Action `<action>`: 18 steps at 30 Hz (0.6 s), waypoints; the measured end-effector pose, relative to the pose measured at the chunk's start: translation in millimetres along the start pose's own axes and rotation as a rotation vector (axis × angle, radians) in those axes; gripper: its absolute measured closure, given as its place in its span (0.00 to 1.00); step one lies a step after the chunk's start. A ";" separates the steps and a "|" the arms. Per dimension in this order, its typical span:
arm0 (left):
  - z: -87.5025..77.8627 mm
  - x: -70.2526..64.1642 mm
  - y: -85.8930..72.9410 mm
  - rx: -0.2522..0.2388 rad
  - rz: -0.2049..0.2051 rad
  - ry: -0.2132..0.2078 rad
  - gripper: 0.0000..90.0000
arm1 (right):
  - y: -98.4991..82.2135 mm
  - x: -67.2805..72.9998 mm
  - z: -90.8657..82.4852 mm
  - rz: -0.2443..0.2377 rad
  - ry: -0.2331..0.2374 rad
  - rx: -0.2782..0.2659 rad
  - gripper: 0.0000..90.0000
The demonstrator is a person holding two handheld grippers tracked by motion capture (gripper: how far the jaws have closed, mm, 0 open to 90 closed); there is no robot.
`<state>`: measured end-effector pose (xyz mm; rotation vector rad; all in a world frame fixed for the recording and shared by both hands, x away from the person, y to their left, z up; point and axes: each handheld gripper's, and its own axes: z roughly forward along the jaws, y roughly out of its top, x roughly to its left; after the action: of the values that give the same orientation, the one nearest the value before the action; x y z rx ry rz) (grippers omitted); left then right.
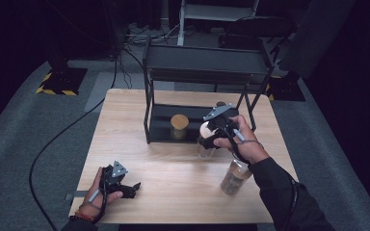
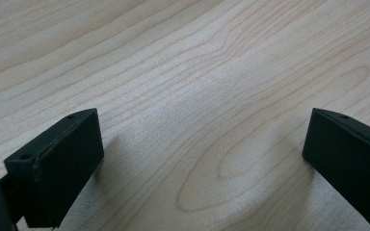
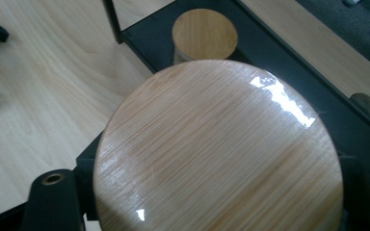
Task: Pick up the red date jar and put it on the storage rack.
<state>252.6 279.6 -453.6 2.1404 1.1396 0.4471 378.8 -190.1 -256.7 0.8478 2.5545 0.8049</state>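
One clear glass jar (image 1: 205, 144) w/ round bamboo lid (image 3: 217, 149), in right claw (image 1: 211, 139).

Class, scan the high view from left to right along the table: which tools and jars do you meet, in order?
Left tool → jar with wooden lid on the rack's bottom shelf → right tool, shut on a jar → clear jar near the right forearm.

Black sleeve (image 1: 289, 192), black blocky jaws.
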 end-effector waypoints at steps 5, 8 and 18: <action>0.0 0.2 0.1 0.000 0.000 -0.001 0.00 | 4.3 -10.0 4.3 0.010 -0.003 -0.008 0.27; 0.1 0.3 0.1 0.000 0.002 -0.001 0.00 | 7.3 -14.0 6.4 0.020 -0.006 -0.010 0.28; 0.1 0.3 0.2 0.001 0.001 -0.001 0.00 | 20.2 -21.8 15.5 0.029 -0.016 -0.009 0.27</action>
<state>253.0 279.8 -453.6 2.1412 1.1385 0.4455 411.6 -184.0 -253.9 0.8868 2.5287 0.8140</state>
